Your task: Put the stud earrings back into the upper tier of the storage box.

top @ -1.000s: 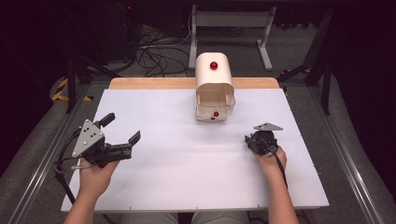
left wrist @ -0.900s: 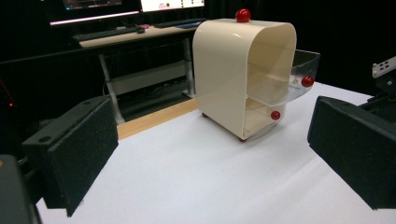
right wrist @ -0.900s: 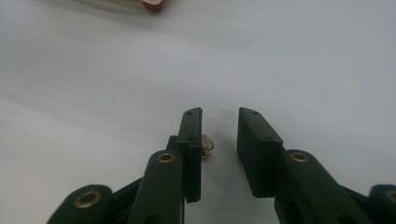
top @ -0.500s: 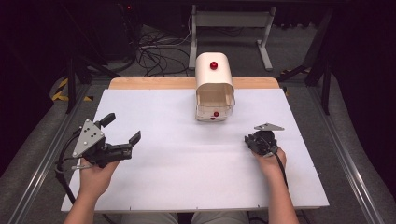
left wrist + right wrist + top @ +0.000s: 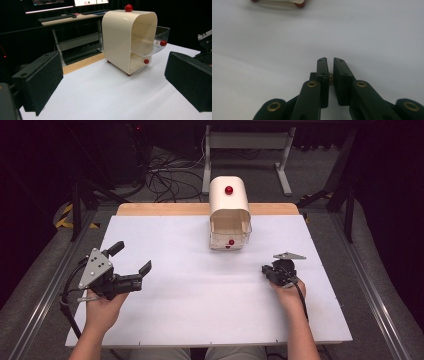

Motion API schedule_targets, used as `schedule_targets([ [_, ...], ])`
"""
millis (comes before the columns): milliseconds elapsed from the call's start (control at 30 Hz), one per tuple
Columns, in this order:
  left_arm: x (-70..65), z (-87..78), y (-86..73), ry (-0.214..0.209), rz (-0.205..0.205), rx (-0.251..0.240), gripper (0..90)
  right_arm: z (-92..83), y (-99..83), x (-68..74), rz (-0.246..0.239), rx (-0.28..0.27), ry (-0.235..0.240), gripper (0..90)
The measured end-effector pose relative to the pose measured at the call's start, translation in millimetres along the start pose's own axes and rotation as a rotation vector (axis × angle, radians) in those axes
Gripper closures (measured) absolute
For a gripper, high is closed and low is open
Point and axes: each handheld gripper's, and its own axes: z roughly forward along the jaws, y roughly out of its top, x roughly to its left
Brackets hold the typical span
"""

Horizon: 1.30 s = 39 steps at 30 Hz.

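1. Upper centre: the cream cabinet (image 5: 229, 205) has its clear drawer (image 5: 160, 37) pulled out, contents unclear.
2. Your left gripper (image 5: 131, 265), lower left, gapes apart.
3. Your right gripper (image 5: 330, 65), jaws nearly together, pinches a small brass ring (image 5: 331, 76).

Open claw (image 5: 112, 82) facing cream cabinet (image 5: 130, 40)

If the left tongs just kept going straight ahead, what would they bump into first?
Probably the cream cabinet with red knobs. The left tongs point at it, open wide, over bare white table. Nothing else seems to lie between, though depth is hard to judge.
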Motion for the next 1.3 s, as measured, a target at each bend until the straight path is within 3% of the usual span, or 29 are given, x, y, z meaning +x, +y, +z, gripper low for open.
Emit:
schedule_targets([
  [533,1.1,-1.0,0.4,0.003,-0.002,-0.005,2.5,1.2,0.0,5.5,-0.025,-0.012,0.004,85.9],
  [1300,0.4,-1.0,1.0,0.002,0.000,-0.007,2.5,-12.7,6.1,10.1,-0.040,-0.111,-0.002,85.9],
])
